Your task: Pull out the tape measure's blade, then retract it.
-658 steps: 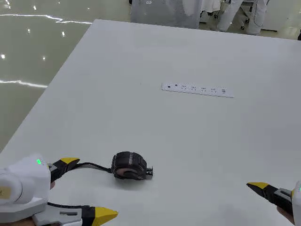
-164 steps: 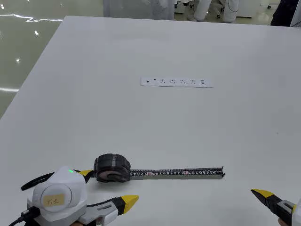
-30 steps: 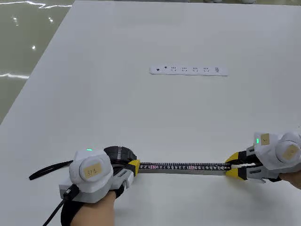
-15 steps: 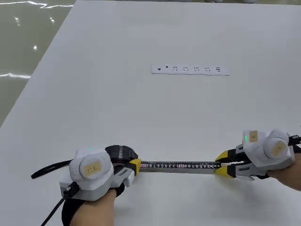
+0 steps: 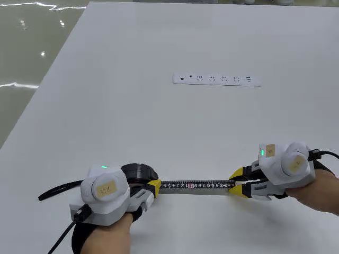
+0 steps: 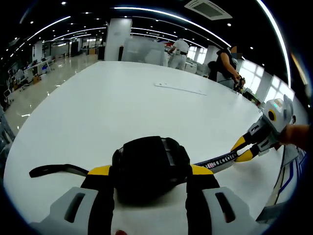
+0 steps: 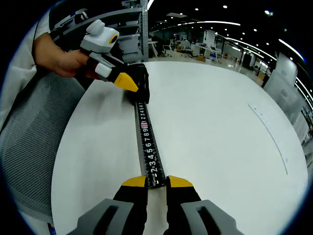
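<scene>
A black tape measure case (image 5: 139, 172) sits near the table's front edge, and my left gripper (image 5: 151, 189) is shut on it. In the left gripper view the case (image 6: 150, 164) sits between the yellow fingertips of the left gripper (image 6: 150, 172). The blade (image 5: 196, 185) lies flat on the table, running right from the case. My right gripper (image 5: 237, 182) is shut on the blade's tip. The right gripper view shows the right gripper (image 7: 155, 183) pinching the end of the blade (image 7: 146, 142), with the case (image 7: 142, 83) at the far end. A black strap (image 5: 55, 189) trails left of the case.
A white power strip (image 5: 216, 79) lies flat mid-table, well beyond the blade. The white table (image 5: 132, 106) ends at its left edge over a glossy floor (image 5: 26, 53). A mesh chair (image 7: 34, 147) stands beside the table. People stand past the far end (image 6: 182, 51).
My right gripper has moved left toward the case with the blade tip in it, so the exposed blade is shorter. The left gripper and case have stayed put.
</scene>
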